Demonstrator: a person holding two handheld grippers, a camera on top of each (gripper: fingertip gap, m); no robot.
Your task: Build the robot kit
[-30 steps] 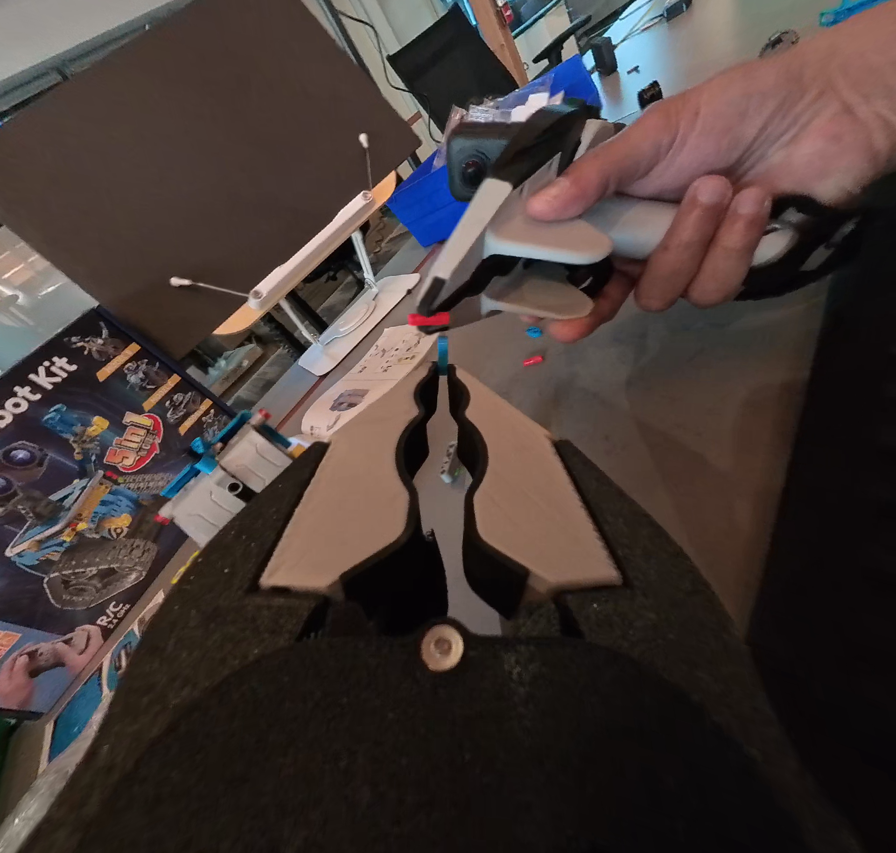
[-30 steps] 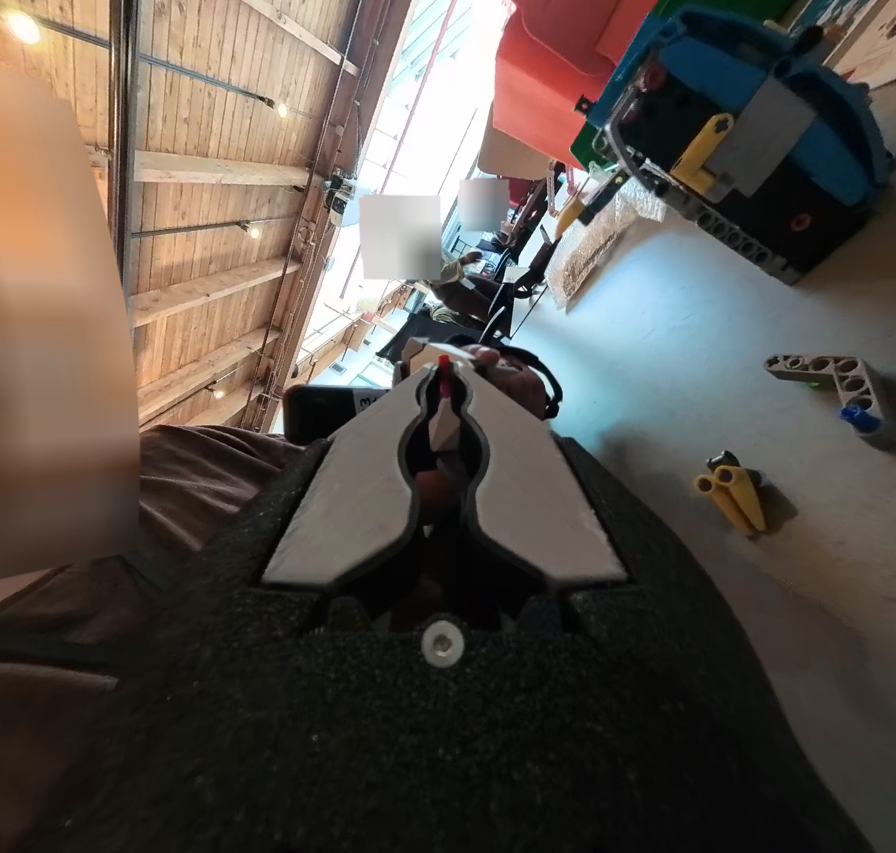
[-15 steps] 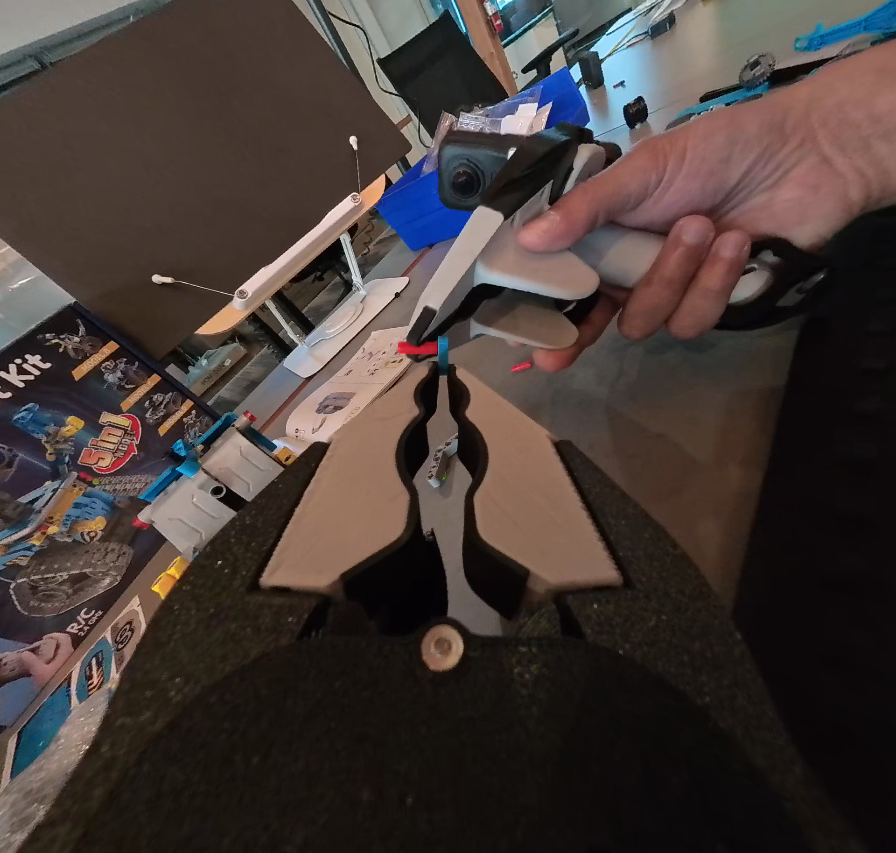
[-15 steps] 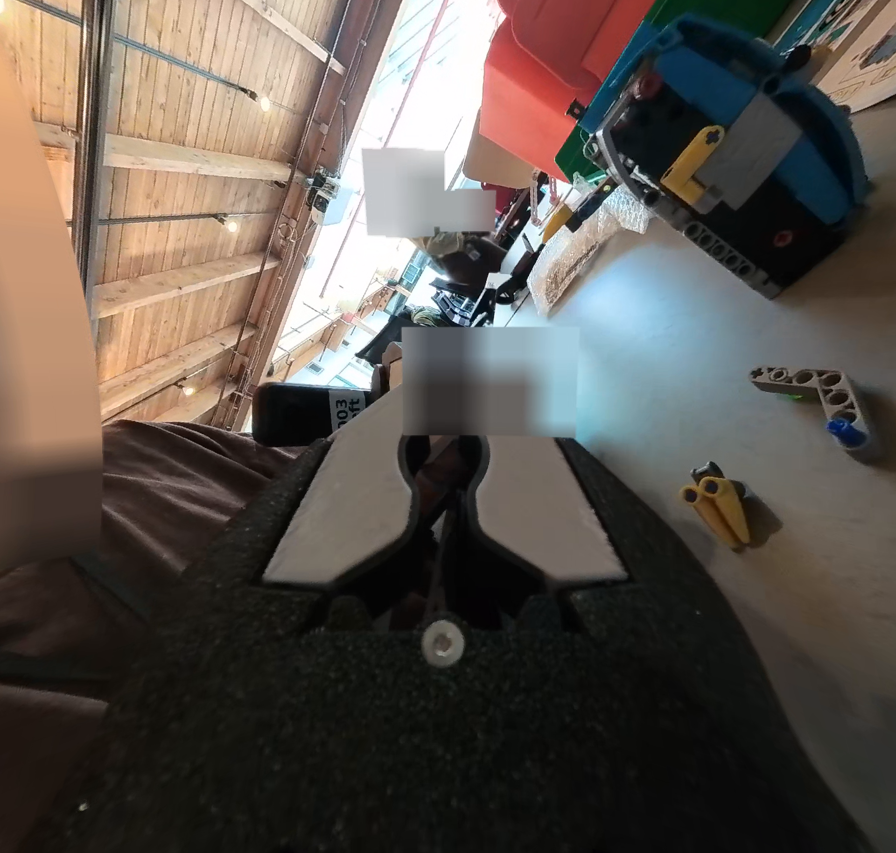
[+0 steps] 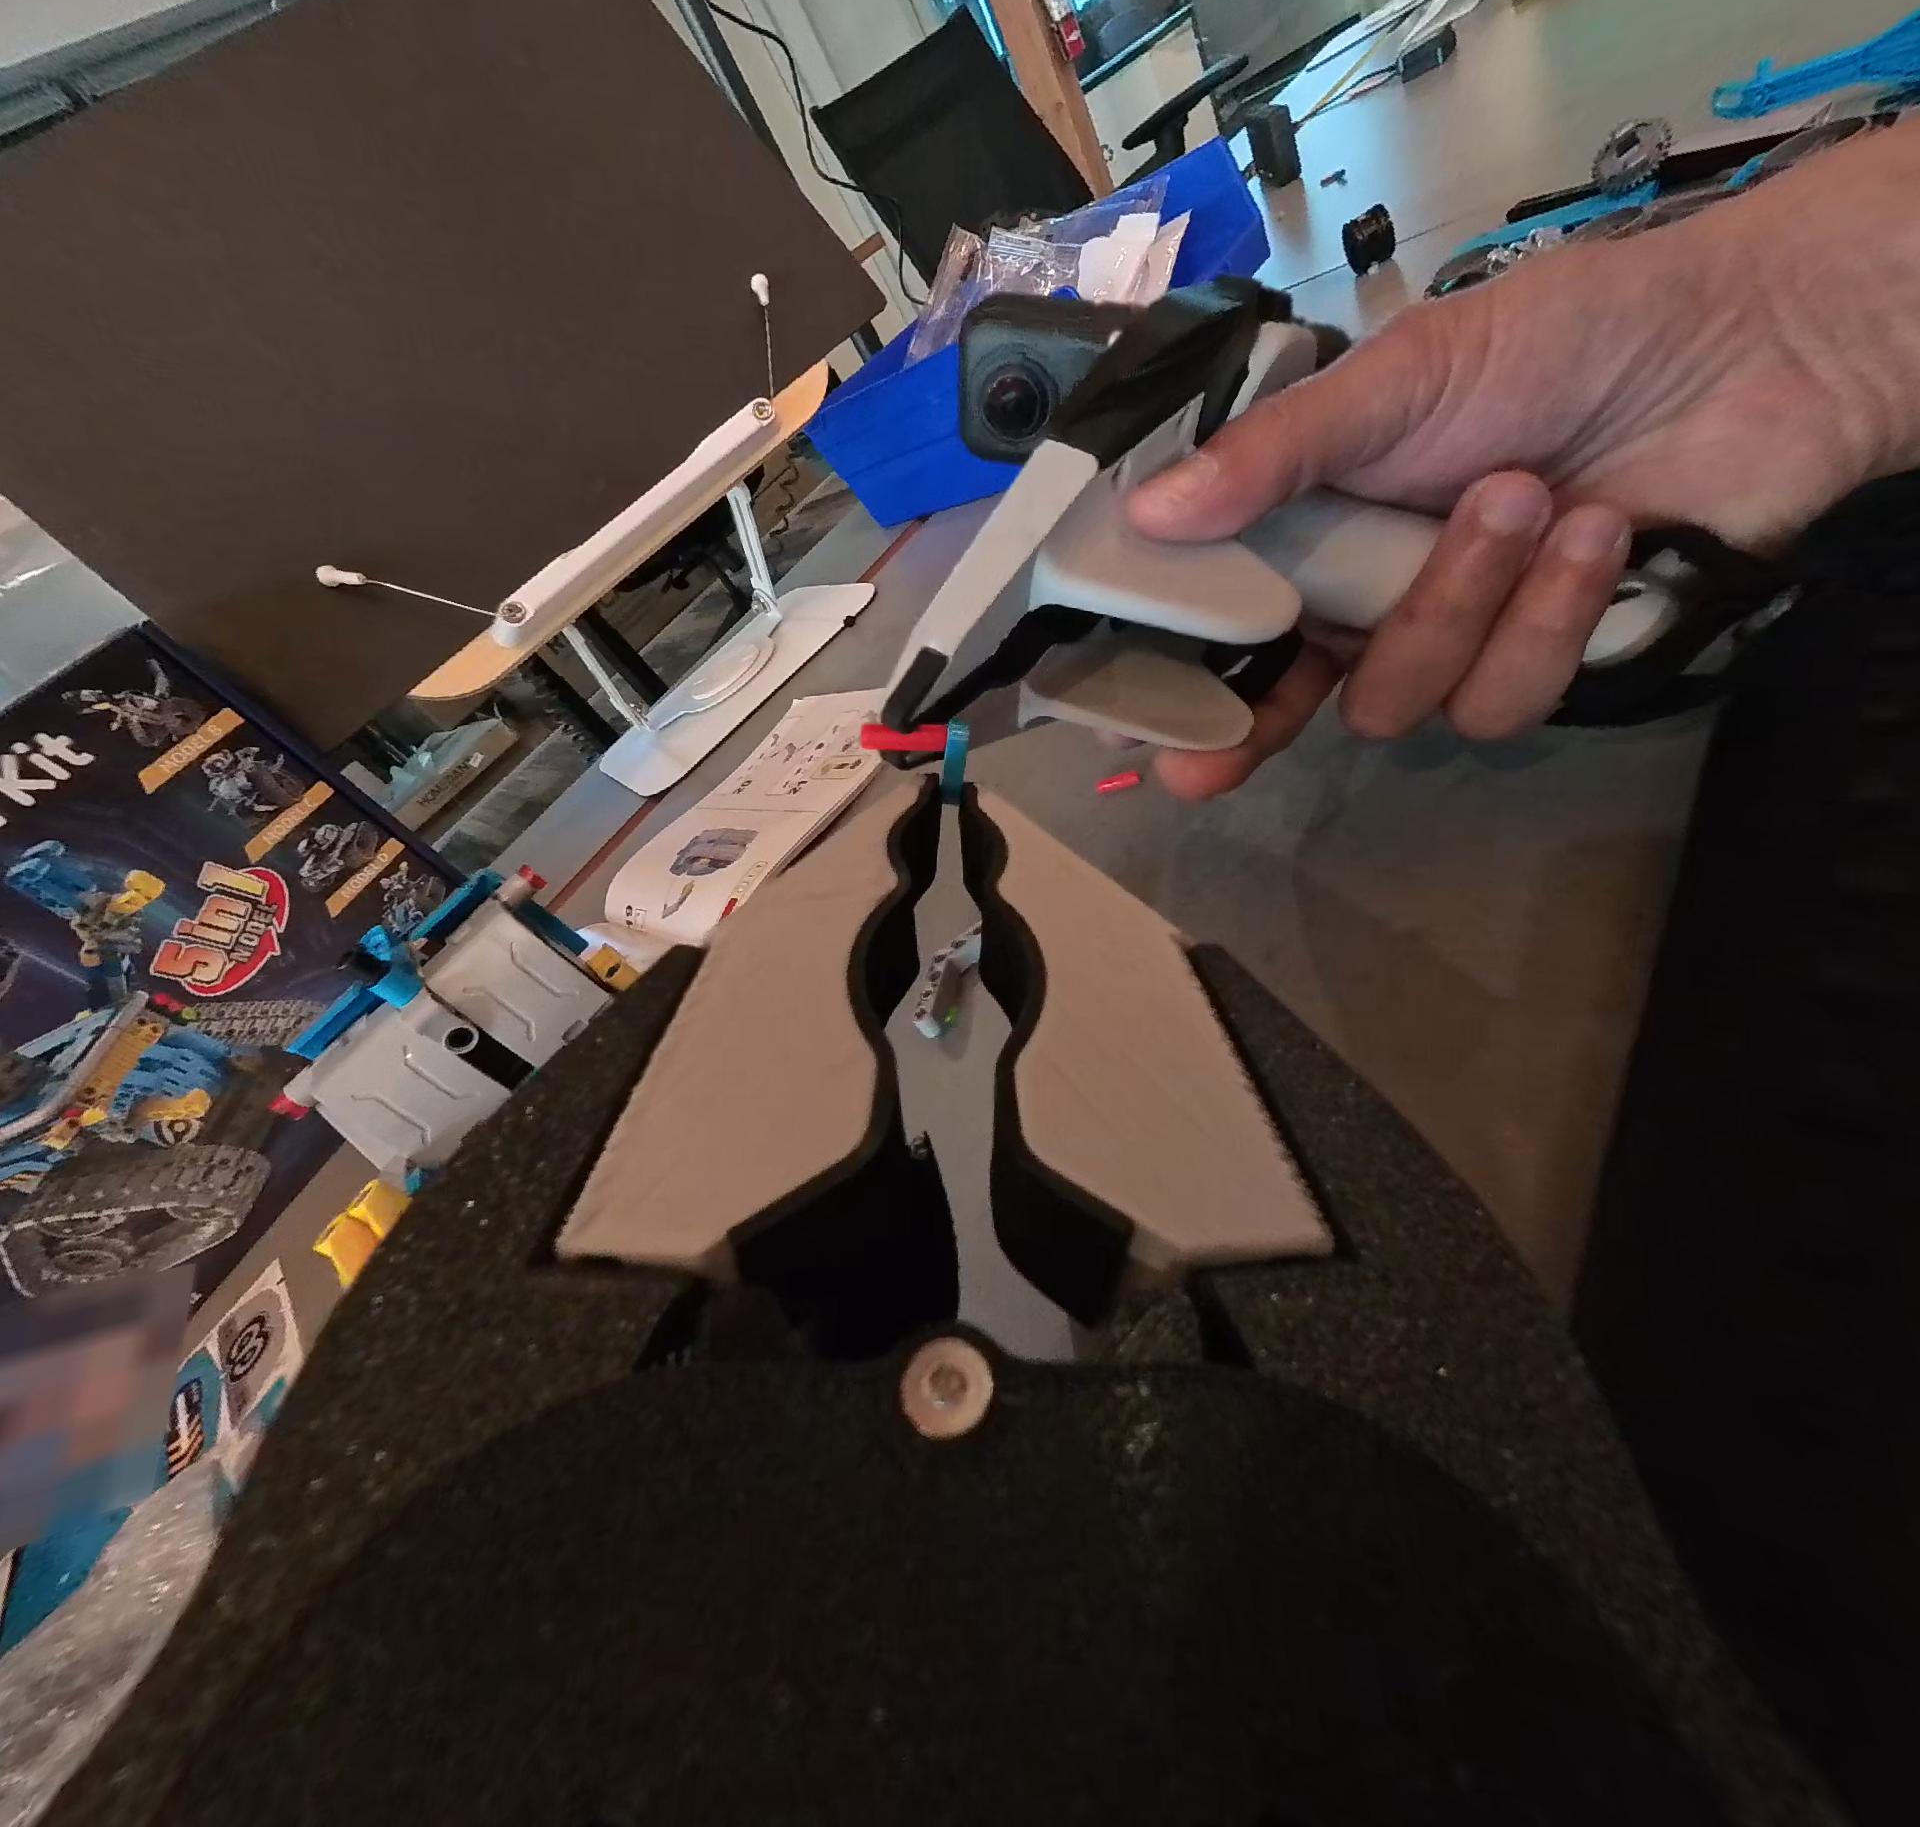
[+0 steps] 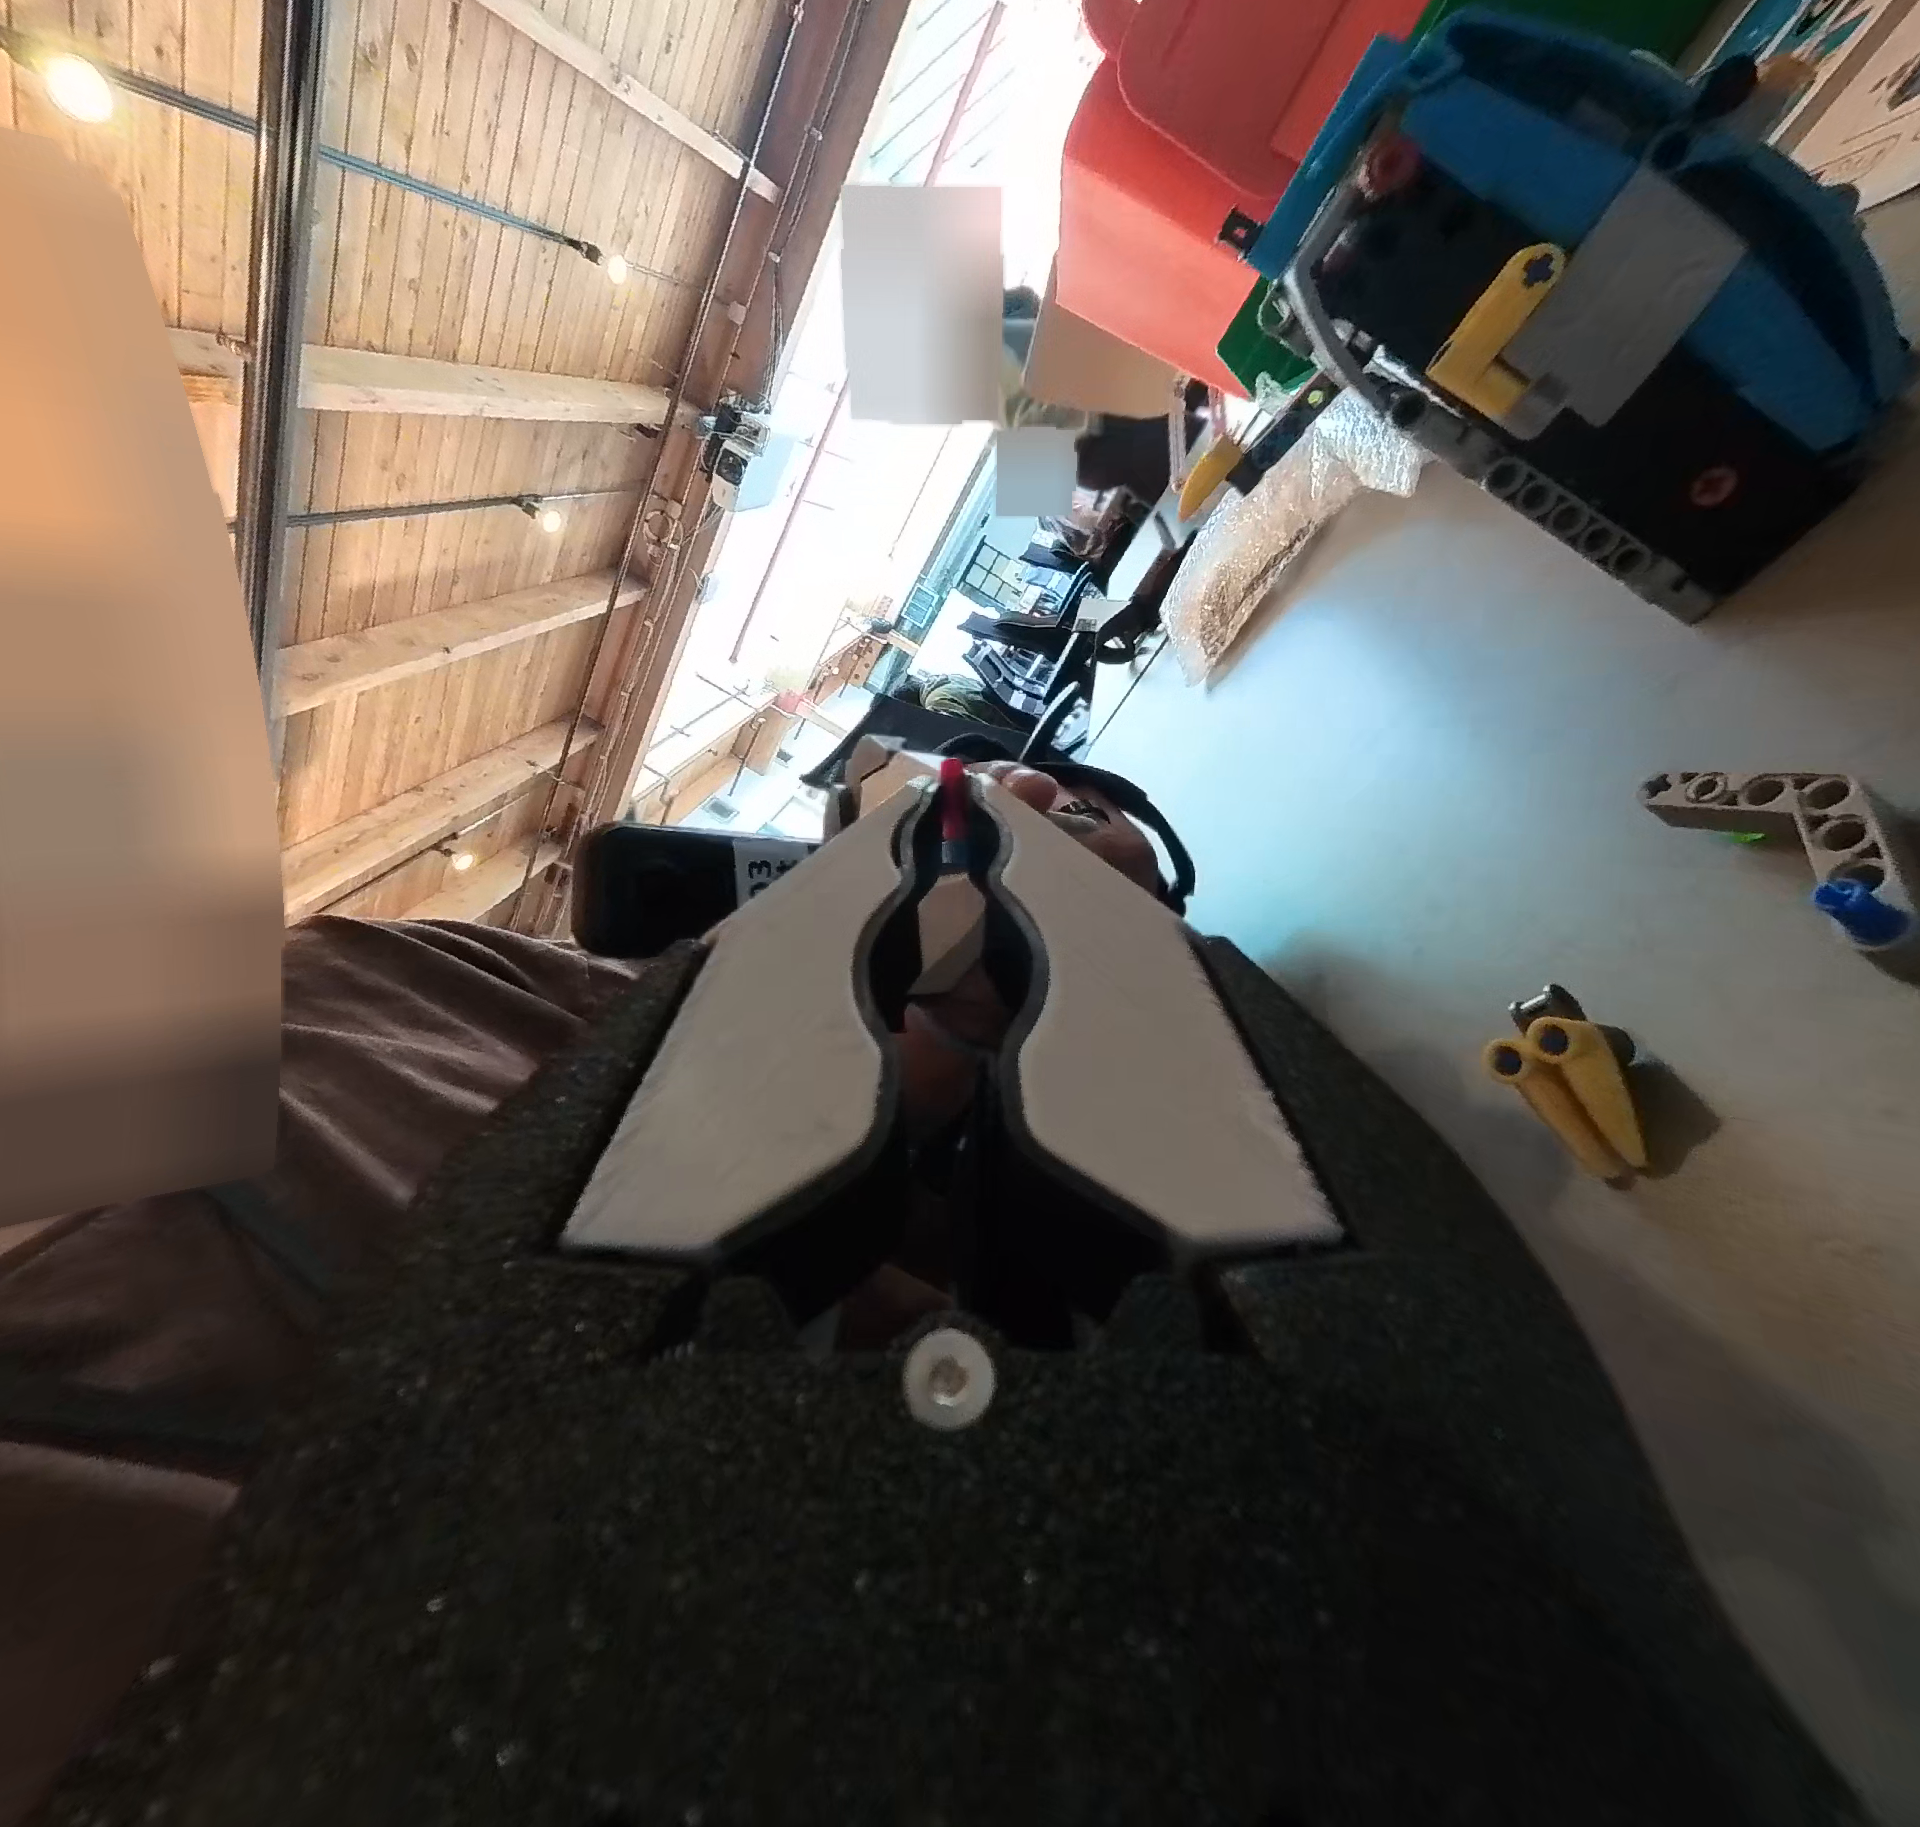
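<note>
My left gripper [image 5: 951, 792] is shut on a small teal connector [image 5: 955, 747] that sticks up from its tips, held above the table. A hand holds my right gripper [image 5: 906, 738] in from the right. It is shut on a short red pin [image 5: 885, 736]. The pin lies level with the teal connector and touches its side. In the right wrist view my right gripper [image 6: 948, 809] is shut on the red pin [image 6: 950, 790], with the left gripper's white finger [image 6: 951, 920] showing behind the gap.
A grey angled beam [image 6: 1787, 821] with a blue pin and yellow pieces [image 6: 1569, 1091] lie on the table. A blue and black built model [image 6: 1621, 323], red bin [image 6: 1174, 146], instruction booklet [image 5: 748, 821], kit box [image 5: 156, 946], blue bin [image 5: 935, 416] and loose red pin [image 5: 1117, 783] surround them. Left and right tips are no more than a few centimetres apart.
The right gripper has come down and closer, so the red pin went from above the teal connector to level with it and against it. Both grippers stayed shut.
</note>
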